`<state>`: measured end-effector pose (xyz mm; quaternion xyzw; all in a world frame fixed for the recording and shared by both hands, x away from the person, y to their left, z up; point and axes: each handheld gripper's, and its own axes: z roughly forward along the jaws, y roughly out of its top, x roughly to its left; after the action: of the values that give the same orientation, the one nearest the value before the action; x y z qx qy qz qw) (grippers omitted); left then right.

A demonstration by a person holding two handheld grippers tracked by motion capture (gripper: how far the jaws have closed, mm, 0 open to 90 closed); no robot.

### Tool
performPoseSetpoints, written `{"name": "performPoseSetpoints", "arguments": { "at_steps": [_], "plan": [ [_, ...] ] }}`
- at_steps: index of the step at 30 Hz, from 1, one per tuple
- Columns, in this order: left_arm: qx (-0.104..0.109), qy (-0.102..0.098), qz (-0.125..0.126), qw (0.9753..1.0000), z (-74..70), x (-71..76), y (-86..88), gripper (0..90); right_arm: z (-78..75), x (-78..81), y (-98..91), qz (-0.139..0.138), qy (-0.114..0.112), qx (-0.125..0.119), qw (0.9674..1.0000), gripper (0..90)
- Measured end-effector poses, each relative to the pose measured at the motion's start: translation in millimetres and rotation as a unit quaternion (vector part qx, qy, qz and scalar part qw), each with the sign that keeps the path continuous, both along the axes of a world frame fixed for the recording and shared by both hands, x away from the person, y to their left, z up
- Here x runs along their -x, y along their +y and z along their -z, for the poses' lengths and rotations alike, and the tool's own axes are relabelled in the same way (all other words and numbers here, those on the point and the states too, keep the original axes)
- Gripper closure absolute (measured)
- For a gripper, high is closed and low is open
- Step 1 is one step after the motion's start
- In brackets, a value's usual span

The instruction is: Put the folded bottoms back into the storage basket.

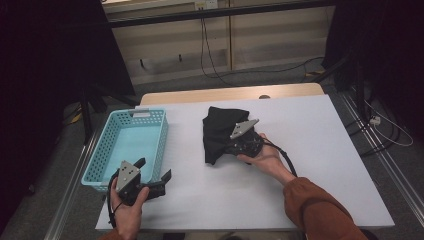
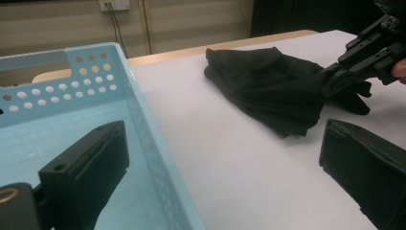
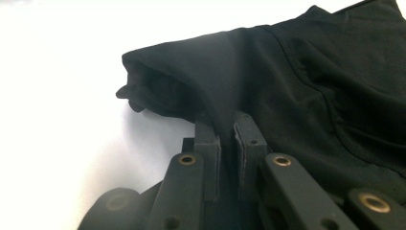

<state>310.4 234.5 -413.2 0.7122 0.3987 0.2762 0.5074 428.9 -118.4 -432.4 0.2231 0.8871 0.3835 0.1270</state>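
A black cloth (image 1: 222, 132) lies bunched on the white table (image 1: 320, 170), to the right of an empty blue basket (image 1: 102, 150). The right gripper (image 1: 235, 145) is clamped on a fold at the cloth's near edge. The left gripper (image 1: 155, 172) hovers beside the basket's near right corner, jaws apart and holding nothing.

The pinch looks thin, so the fold could slip free on lifting, and a trailing end might snag the basket rim.

The right gripper view shows fabric squeezed between the pads (image 3: 210, 153), which the high view hides. The left gripper view shows the basket's bare floor.
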Motion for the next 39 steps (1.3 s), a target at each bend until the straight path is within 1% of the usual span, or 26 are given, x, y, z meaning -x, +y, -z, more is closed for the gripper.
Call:
{"name": "performPoseSetpoints", "arguments": {
  "at_steps": [2, 4, 7, 14, 17, 22, 27, 29, 32, 33, 35, 36, 37, 39],
  "plan": [
    [0.002, 0.008, 0.007, 0.9999, -0.1, -0.2, 0.2, 3.1, -1.3, 2.0, 0.7, -0.001, 0.002, -0.003, 1.0, 83.3],
    [-0.001, 0.01, 0.008, 0.9999, -0.1, -0.2, -0.2, 3.2, -2.3, 3.3, 1.0, -0.005, 0.002, -0.002, 1.0, 83.3],
    [0.001, 0.007, 0.006, 1.0, -0.2, -0.1, -0.4, 3.2, -3.0, 5.2, 1.4, -0.007, 0.005, -0.005, 1.0, 83.3],
    [0.0, 0.007, 0.005, 1.0, -0.4, 0.4, -0.3, 3.2, -6.2, 12.5, 1.2, -0.015, 0.004, -0.008, 0.9998, 83.3],
    [-0.003, 0.008, 0.006, 0.9999, -0.8, 0.5, -0.3, 3.2, -5.9, 16.2, -0.2, -0.017, 0.003, -0.007, 0.9998, 83.3],
    [-0.001, 0.01, 0.007, 0.9999, -0.8, 0.4, -1.7, 3.5, -9.4, 22.0, -2.7, -0.017, 0.004, -0.015, 0.9997, 83.3],
    [-0.008, 0.009, 0.008, 0.9999, -1.8, 1.4, -3.5, 3.8, -11.5, 28.9, -2.6, -0.023, 0.003, -0.015, 0.9996, 83.3],
    [-0.006, 0.009, 0.009, 0.9999, -2.1, 1.7, -4.1, 3.8, -11.7, 31.2, -2.6, -0.024, 0.003, -0.015, 0.9996, 83.3],
    [-0.009, 0.01, 0.011, 0.9999, -2.8, 1.7, -4.3, 3.8, -12.1, 34.3, -2.9, -0.025, 0.005, -0.017, 0.9995, 83.3],
    [-0.007, 0.01, 0.01, 0.9999, -2.7, 1.1, -4.3, 3.8, -12.1, 35.2, -3.0, -0.025, 0.005, -0.017, 0.9995, 83.3],
    [0.001, 0.016, 0.014, 0.9998, -2.6, -0.5, -4.7, 3.8, -11.8, 36.9, -2.7, -0.027, 0.006, -0.018, 0.9995, 83.3],
    [0.0, 0.017, 0.015, 0.9997, -2.8, -0.8, -4.5, 3.8, -11.4, 37.7, -2.4, -0.028, 0.006, -0.018, 0.9994, 83.3],
    [0.004, 0.015, 0.016, 0.9997, -2.5, -1.3, -5.4, 3.8, -11.0, 38.8, -1.9, -0.029, 0.006, -0.018, 0.9994, 83.3],
    [-0.003, 0.014, 0.017, 0.9998, -2.9, -1.5, -6.0, 3.9, -10.1, 41.4, -1.2, -0.031, 0.006, -0.017, 0.9994, 83.3]
  ]
}}
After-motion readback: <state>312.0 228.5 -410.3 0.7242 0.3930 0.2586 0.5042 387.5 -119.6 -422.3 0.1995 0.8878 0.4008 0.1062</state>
